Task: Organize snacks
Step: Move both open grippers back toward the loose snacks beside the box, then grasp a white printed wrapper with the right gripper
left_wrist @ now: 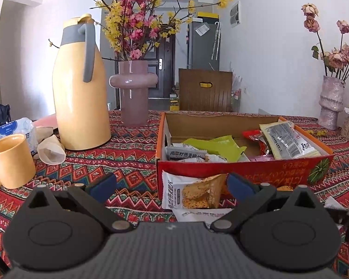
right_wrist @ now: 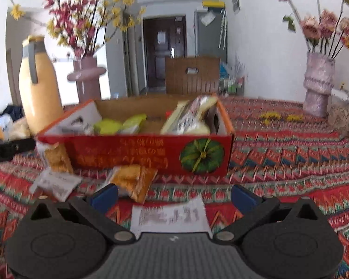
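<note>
Both grippers, left gripper [left_wrist: 172,186] and right gripper [right_wrist: 173,194], hover with jaws apart over light, crinkly, slippery snack packets [left_wrist: 193,193] beside the cardboard box [left_wrist: 244,169], best pinched by a flat sealed edge.

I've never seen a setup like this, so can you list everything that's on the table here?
cardboard box: one, red outside, mid-table, holding snacks
snack packets in box: several, green, red, white
snack packets outside box: about four, white and orange, on cloth at its front
thermos jug: one, yellow, left
mug: one, yellow, far left
vases with flowers: two, pinkish, behind
tablecloth: one, red patterned
left tool: open
right tool: open
</note>
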Demonstrator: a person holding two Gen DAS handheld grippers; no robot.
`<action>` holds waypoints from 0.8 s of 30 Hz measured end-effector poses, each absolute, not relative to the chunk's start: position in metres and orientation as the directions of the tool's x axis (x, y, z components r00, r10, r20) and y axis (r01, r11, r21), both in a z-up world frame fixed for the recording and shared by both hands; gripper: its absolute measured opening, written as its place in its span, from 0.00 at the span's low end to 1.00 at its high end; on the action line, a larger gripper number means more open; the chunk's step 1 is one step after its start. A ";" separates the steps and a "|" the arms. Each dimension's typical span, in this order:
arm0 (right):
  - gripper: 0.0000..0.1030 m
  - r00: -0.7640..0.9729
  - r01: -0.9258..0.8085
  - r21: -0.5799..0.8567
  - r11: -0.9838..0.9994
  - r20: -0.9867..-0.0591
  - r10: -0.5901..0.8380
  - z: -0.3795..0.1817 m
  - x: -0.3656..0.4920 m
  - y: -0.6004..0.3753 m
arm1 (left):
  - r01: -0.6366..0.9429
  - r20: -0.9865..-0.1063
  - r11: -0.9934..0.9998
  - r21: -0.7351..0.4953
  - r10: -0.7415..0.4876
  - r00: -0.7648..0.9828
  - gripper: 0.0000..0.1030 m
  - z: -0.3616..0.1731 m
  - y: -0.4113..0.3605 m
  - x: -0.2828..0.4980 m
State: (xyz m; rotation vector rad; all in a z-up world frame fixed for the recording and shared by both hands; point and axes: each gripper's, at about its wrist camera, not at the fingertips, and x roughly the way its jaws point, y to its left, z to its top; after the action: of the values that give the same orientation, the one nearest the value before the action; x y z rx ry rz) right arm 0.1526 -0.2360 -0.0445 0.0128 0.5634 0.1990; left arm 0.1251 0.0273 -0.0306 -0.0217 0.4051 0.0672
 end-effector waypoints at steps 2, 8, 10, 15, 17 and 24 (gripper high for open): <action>1.00 0.802 -0.194 0.053 0.980 -0.567 0.190 -0.048 0.151 -0.235 | -0.056 -0.402 0.998 -0.016 0.045 0.914 1.00 -0.031 0.027 0.125; 1.00 0.746 -0.203 0.052 0.978 -0.639 0.189 -0.053 0.156 -0.234 | -0.044 -0.420 0.999 -0.005 0.038 0.907 1.00 -0.034 0.025 0.126; 1.00 0.737 -0.204 0.034 0.978 -0.653 0.176 -0.055 0.158 -0.231 | -0.043 -0.427 0.999 -0.003 0.038 0.903 1.00 -0.034 0.025 0.127; 1.00 0.704 -0.198 -0.006 0.980 -0.697 0.138 -0.063 0.171 -0.226 | -0.032 -0.442 0.999 -0.002 0.028 0.897 1.00 -0.035 0.024 0.128; 1.00 0.695 -0.192 0.013 0.981 -0.704 0.145 -0.065 0.175 -0.228 | -0.028 -0.444 1.000 -0.001 0.025 0.895 1.00 -0.036 0.024 0.128; 1.00 0.701 -0.164 0.032 0.986 -0.700 0.139 -0.068 0.178 -0.229 | -0.019 -0.454 1.000 0.000 0.017 0.891 1.00 -0.037 0.023 0.129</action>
State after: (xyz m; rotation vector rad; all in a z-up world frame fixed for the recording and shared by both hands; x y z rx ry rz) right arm 0.1780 -0.2290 -0.0681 -0.0336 0.7761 0.1683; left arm 0.1285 0.0230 -0.0371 -0.0043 0.4717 0.0192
